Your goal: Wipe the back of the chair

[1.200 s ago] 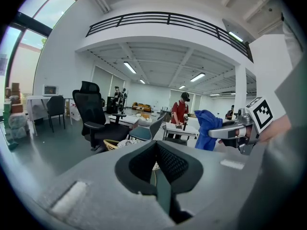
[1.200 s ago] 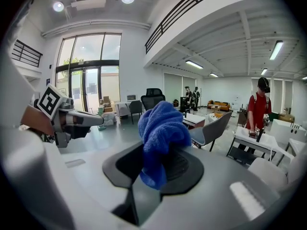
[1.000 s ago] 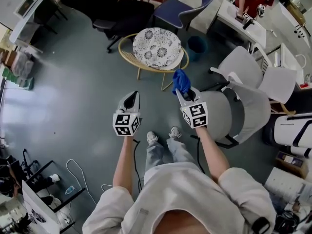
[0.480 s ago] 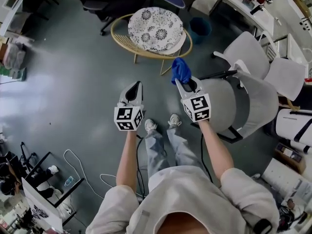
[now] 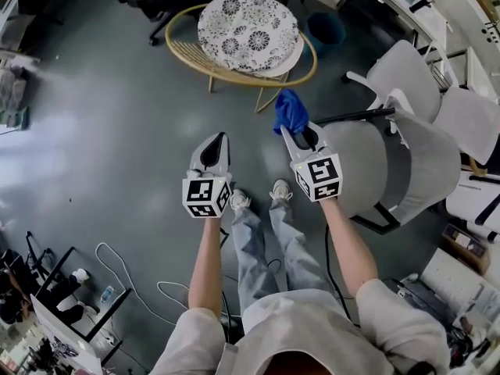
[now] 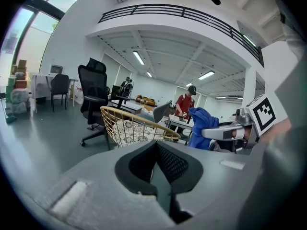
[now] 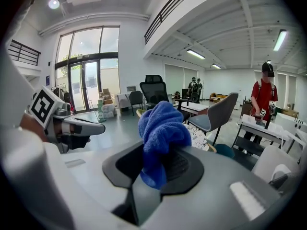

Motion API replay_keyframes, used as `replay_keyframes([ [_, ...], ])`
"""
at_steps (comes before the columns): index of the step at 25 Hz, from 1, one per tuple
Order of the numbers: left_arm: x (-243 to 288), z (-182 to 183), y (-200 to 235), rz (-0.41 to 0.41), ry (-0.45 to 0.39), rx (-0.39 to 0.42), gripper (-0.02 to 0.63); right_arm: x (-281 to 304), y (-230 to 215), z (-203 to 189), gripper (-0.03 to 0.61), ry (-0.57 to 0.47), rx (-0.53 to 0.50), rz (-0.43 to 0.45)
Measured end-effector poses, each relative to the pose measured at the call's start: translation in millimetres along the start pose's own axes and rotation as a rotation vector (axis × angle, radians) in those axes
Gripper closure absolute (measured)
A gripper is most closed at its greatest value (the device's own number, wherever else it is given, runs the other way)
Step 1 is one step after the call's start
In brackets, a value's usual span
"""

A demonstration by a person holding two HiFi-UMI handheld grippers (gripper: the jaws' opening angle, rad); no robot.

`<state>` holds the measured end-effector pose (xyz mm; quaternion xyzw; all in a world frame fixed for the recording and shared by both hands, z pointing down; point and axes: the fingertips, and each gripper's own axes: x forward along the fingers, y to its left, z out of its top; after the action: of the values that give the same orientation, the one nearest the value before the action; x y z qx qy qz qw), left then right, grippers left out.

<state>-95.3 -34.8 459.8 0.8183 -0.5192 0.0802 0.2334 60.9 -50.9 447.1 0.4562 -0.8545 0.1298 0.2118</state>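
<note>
The grey office chair (image 5: 355, 174) stands at my right, its curved back (image 5: 426, 166) turned away on the far side of the seat. My right gripper (image 5: 297, 133) hovers beside the chair's left edge, near its black armrest (image 5: 355, 117), and is shut on a bunched blue cloth (image 5: 290, 112). In the right gripper view the blue cloth (image 7: 163, 123) bulges up out of the right gripper (image 7: 156, 169). My left gripper (image 5: 212, 148) hangs over bare floor to the left, shut with nothing in it. The left gripper view shows the left gripper (image 6: 157, 152) with its jaws together.
A wicker chair (image 5: 187, 53) with a patterned cushion (image 5: 248, 30) stands ahead. More white chairs (image 5: 406, 73) and desks crowd the right side. Cables (image 5: 117, 260) lie on the grey floor at lower left. A person in red (image 7: 263, 97) stands at a far desk.
The view has shifted forward: the wicker chair and the grey chair have slid up and grown. Both grippers stay side by side, the right still holding the cloth.
</note>
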Motion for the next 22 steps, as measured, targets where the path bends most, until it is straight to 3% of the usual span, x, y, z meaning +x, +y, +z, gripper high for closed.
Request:
replay_keyframes([
  [10,14,-34,19,0.000,0.022,0.021,0.612,36,-1,-37,0.483,-0.014,-0.001,0.001],
  [22,25,-58,28,-0.018,0.047,0.027,0.612,95,-33,-48,0.483,-0.040,0.047,-0.038],
])
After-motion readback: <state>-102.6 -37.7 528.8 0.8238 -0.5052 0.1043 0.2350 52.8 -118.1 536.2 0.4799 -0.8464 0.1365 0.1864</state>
